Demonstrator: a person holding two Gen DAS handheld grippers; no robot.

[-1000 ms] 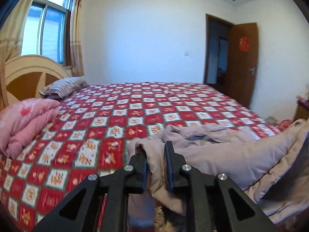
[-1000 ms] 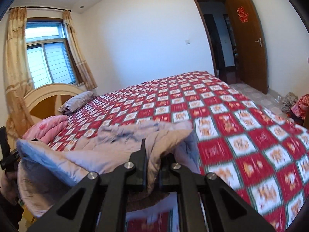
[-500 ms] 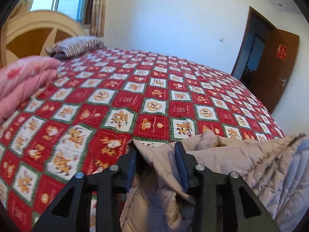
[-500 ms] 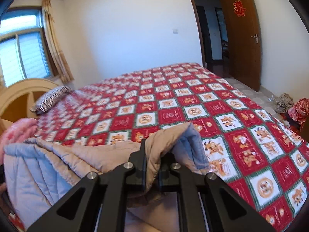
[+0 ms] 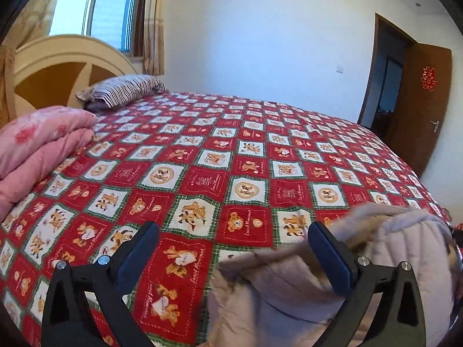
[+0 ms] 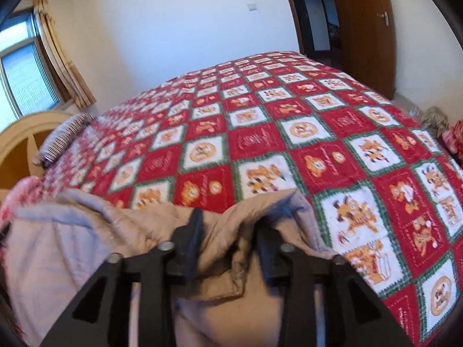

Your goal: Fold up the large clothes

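Note:
A large beige quilted coat (image 5: pixel 303 292) lies crumpled on the near edge of the bed's red bear-patterned bedspread (image 5: pixel 231 156). My left gripper (image 5: pixel 231 234) is wide open and holds nothing; the coat lies under and beside its right finger. In the right wrist view the coat (image 6: pixel 86 245) bunches between the fingers of my right gripper (image 6: pixel 228 231). Its jaws stand partly apart with the fabric loose between them, blurred by motion.
A folded pink quilt (image 5: pixel 37 144) and a striped pillow (image 5: pixel 124 89) lie by the wooden headboard (image 5: pixel 58 69) at the left. A brown door (image 5: pixel 422 107) stands open at the right. Clothes lie on the floor (image 6: pixel 437 118) past the bed's right side.
Both grippers have come down to the bed with the coat. The left gripper has opened wide and let the coat go. The right gripper's jaws have parted around the fabric.

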